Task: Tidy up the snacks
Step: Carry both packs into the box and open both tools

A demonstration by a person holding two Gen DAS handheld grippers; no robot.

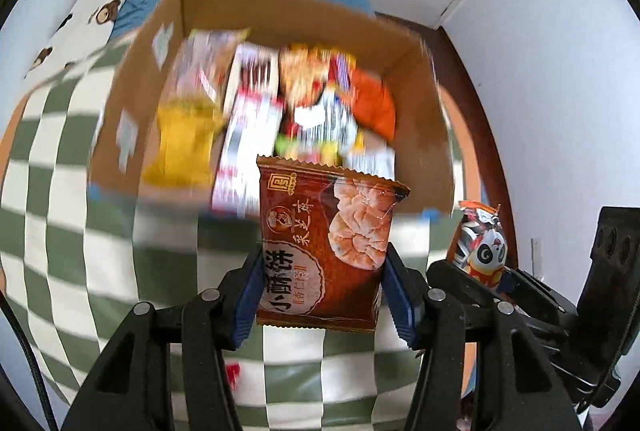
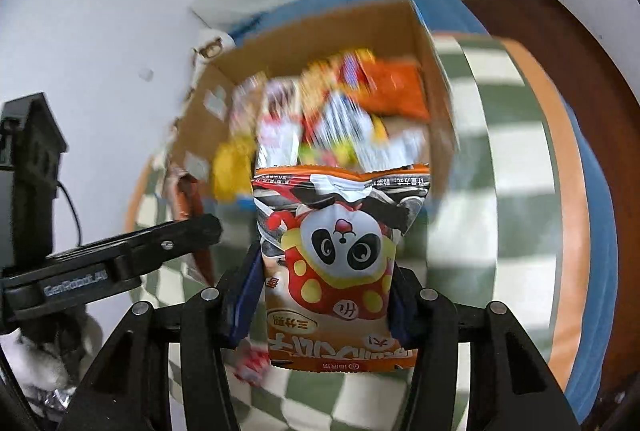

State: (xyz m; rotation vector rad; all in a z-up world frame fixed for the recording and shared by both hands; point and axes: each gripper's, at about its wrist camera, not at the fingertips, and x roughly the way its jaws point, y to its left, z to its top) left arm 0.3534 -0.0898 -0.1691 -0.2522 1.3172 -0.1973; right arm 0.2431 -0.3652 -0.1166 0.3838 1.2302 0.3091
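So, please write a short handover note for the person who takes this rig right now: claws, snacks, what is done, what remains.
Left claw: shut on the brown biscuit packet, held up in front of the box.
Right claw: shut on the panda snack bag, also in the air before the box.
Cardboard box: stands open on the checkered cloth, already holding many snack packets; these are blurred.
Done: both packets are picked up.
Left: put both into the box. A small red-white item on the cloth may also belong.
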